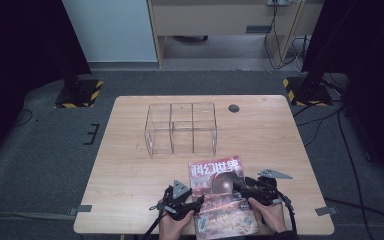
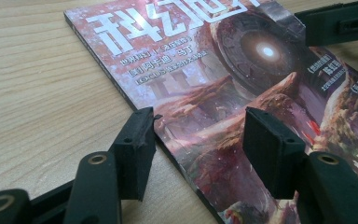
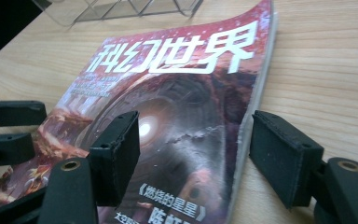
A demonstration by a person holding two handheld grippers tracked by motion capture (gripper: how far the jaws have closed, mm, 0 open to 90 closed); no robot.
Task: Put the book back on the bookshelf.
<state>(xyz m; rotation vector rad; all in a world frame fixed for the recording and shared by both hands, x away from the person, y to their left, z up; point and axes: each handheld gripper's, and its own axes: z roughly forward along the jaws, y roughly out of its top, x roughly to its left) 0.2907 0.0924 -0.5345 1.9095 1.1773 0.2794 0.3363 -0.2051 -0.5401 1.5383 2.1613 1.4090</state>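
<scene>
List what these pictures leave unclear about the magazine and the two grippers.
- Magazine, high view: near corners hidden by the hands and grippers; small cover text too small to read.
- Left gripper, its own view: whether a finger touches the magazine's edge cannot be told.
- Right gripper, its own view: magazine's near end cut off by the bottom edge.
- Clear box: contents, if any, too faint.

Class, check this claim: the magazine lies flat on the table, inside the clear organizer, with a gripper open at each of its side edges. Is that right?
Not quite. The magazine lies on the table in front of the clear organizer, not inside it, as the high view shows. The rest holds: the left gripper and right gripper stand open at its side edges.
</scene>
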